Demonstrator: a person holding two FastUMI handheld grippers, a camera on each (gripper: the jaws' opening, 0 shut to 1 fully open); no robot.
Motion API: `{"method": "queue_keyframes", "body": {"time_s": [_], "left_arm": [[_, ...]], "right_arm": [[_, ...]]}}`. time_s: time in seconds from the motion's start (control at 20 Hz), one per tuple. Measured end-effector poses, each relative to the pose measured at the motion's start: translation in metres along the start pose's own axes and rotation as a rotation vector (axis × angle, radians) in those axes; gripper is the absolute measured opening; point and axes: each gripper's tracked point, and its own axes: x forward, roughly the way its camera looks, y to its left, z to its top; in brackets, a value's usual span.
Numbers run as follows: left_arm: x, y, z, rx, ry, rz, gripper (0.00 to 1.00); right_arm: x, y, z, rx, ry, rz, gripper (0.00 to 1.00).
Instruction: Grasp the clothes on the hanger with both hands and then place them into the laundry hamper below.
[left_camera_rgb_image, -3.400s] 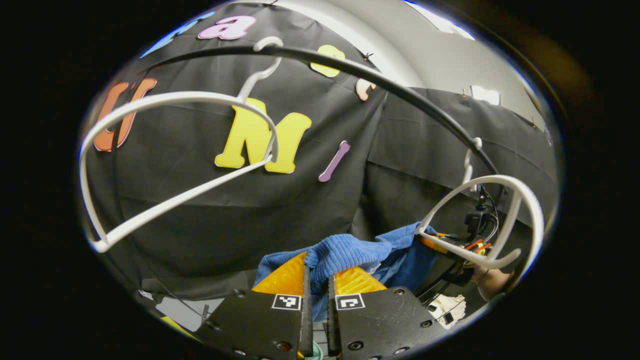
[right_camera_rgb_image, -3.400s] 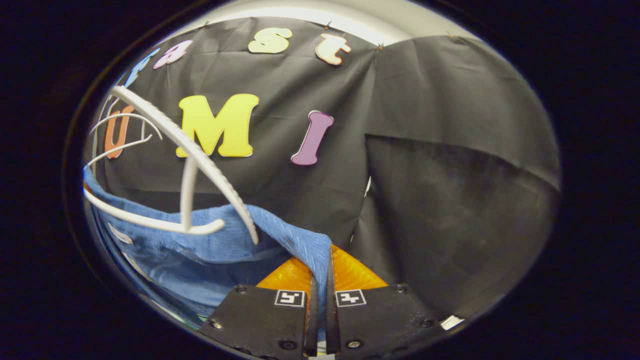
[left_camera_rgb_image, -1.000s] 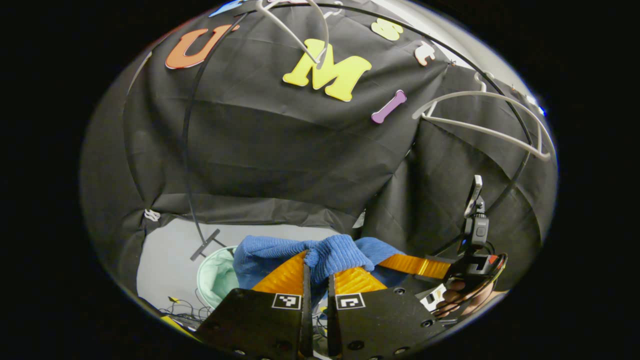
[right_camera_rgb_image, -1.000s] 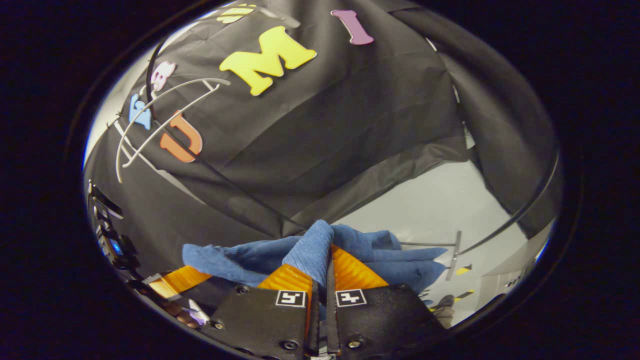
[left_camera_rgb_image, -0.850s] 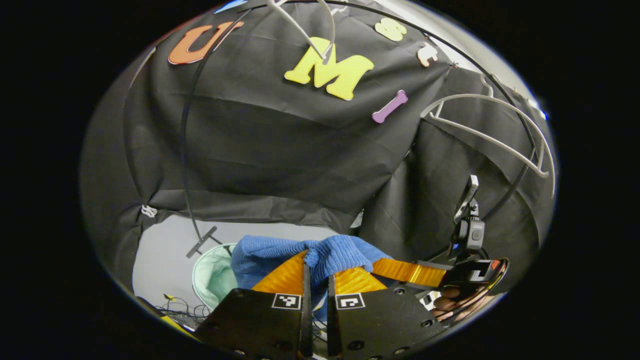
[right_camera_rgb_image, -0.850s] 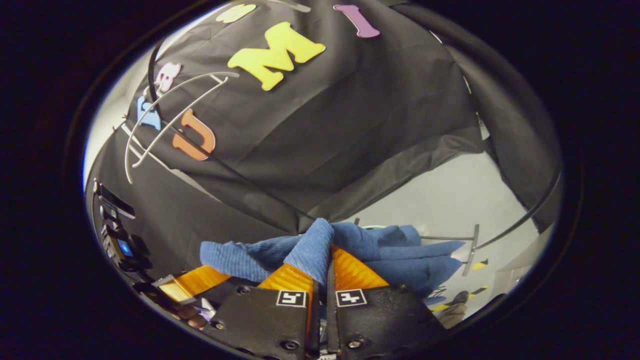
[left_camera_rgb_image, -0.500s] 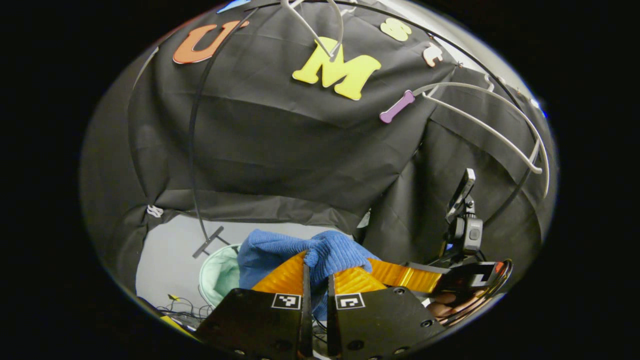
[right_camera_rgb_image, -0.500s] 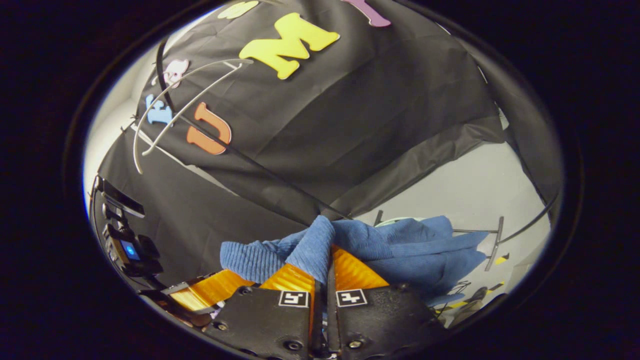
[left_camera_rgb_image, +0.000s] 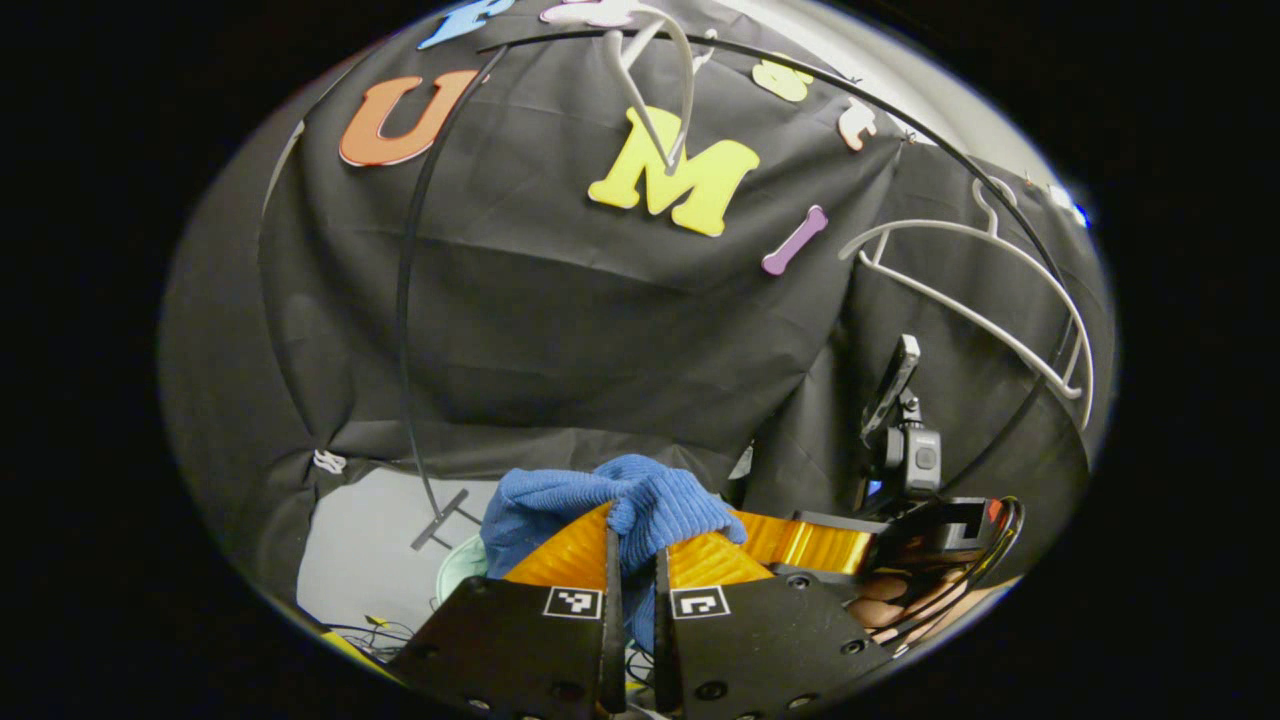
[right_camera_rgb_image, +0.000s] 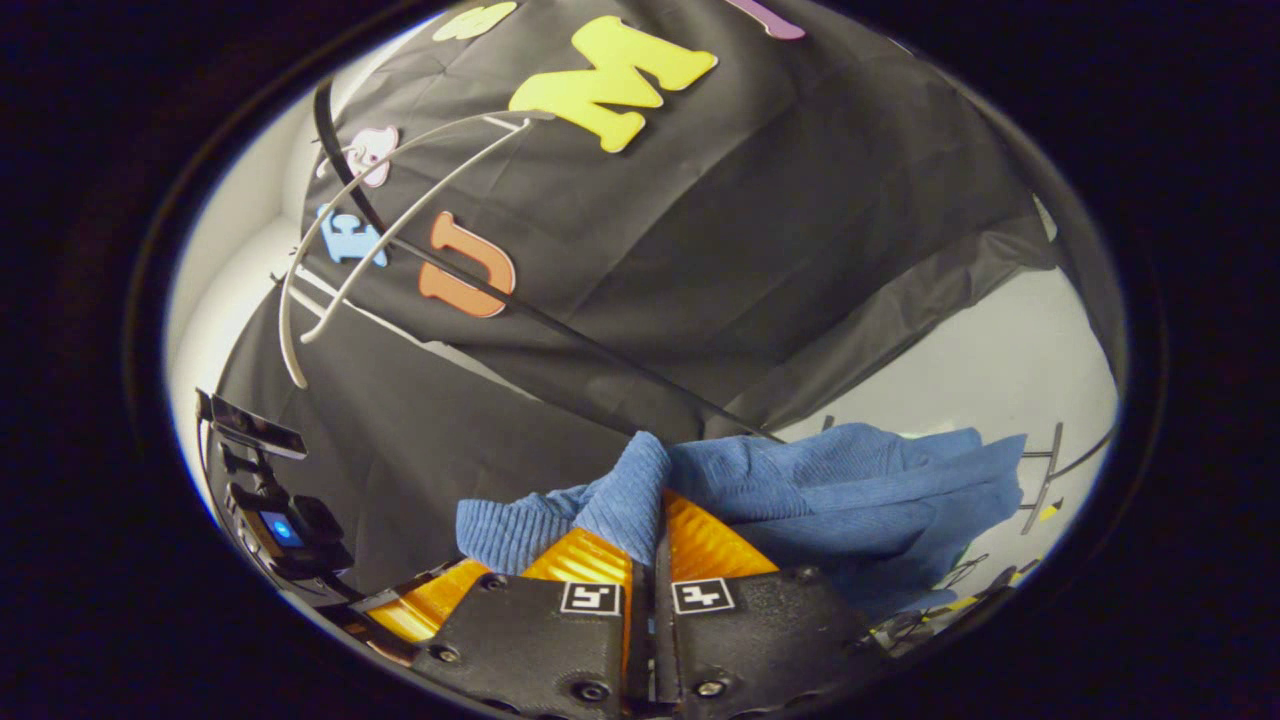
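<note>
The blue garment (left_camera_rgb_image: 640, 500) is off the hangers and bunched between the two grippers, a ribbed fold of it pinched in the left gripper (left_camera_rgb_image: 632, 540), whose jaws are pressed together on the cloth. In the right gripper view the same garment (right_camera_rgb_image: 800, 490) spreads to the right in loose folds, and the right gripper (right_camera_rgb_image: 650, 540) nips another fold with its jaws closed tight on it. In the left gripper view the pale green laundry hamper (left_camera_rgb_image: 458, 568) shows as a sliver of rim low down, just left of the garment and partly behind it. Above hang two bare white hangers (left_camera_rgb_image: 985, 290) on the black rail (left_camera_rgb_image: 405, 300), and a hand (left_camera_rgb_image: 900, 608) grips the other gripper at lower right, touching nothing else.
</note>
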Motion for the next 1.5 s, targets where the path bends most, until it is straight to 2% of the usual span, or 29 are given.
{"method": "queue_keyframes", "body": {"time_s": [0.05,0.15,0.2,0.3,0.4,0.45,0.5,0.65,0.7,0.8,0.85,0.9,1.1,1.2,1.25,1.3,1.35,1.4,1.5], "left_arm": [[-0.006,-0.001,0.005,0.005,-0.011,0.001,0.11],[-0.017,-0.001,0.012,0.003,-0.034,0.001,0.14],[-0.015,0.004,0.014,0.007,-0.043,0.004,0.11],[-0.007,0.006,-0.001,-0.015,-0.008,0.011,0.14],[0.01,0.015,-0.018,-0.015,0.02,0.041,0.11],[0.015,0.024,-0.029,-0.01,0.04,0.064,0.17],[0.017,0.031,-0.043,-0.01,0.071,0.081,0.11],[0.04,0.047,-0.09,-0.01,0.201,0.126,0.12],[0.042,0.053,-0.104,-0.007,0.253,0.157,0.16],[0.049,0.065,-0.126,-0.01,0.322,0.201,0.28],[0.05,0.067,-0.132,-0.024,0.337,0.209,0.5],[0.053,0.063,-0.133,-0.037,0.348,0.205,0.55],[0.051,0.07,-0.134,-0.014,0.354,0.23,0.86],[0.044,0.068,-0.131,0.0,0.356,0.246,0.9],[0.04,0.066,-0.13,0.007,0.353,0.252,1.0],[0.037,0.063,-0.131,0.008,0.35,0.254,0.94],[0.035,0.057,-0.128,0.002,0.346,0.25,0.96],[0.034,0.053,-0.126,-0.004,0.339,0.249,0.96],[0.027,0.046,-0.118,-0.014,0.316,0.257,1.0]], "right_arm": [[0.002,0.007,0.002,0.003,0.003,0.017,0.06],[0.0,0.02,0.001,0.011,0.0,0.037,0.06],[-0.001,0.024,-0.001,-0.016,0.004,0.036,0.06],[0.006,0.012,0.0,-0.036,0.021,-0.011,0.06],[0.019,-0.011,-0.009,-0.055,0.034,-0.065,0.06],[0.025,-0.027,-0.017,-0.068,0.057,-0.112,0.06],[0.028,-0.046,-0.023,-0.078,0.069,-0.169,0.06],[0.036,-0.115,-0.033,-0.162,0.13,-0.408,0.07],[0.036,-0.132,-0.038,-0.197,0.157,-0.461,0.04],[0.027,-0.161,-0.05,-0.28,0.222,-0.56,0.23],[0.021,-0.169,-0.049,-0.336,0.25,-0.613,0.29],[0.014,-0.172,-0.048,-0.388,0.267,-0.644,0.38],[-0.002,-0.194,-0.045,-0.48,0.289,-0.71,0.48],[-0.008,-0.197,-0.044,-0.472,0.293,-0.709,0.53],[-0.007,-0.197,-0.046,-0.453,0.297,-0.7,0.6],[-0.008,-0.203,-0.054,-0.437,0.299,-0.697,0.64],[-0.011,-0.212,-0.058,-0.434,0.3,-0.707,0.64],[-0.014,-0.219,-0.062,-0.437,0.302,-0.712,0.76],[-0.02,-0.223,-0.068,-0.446,0.302,-0.72,0.76]]}}
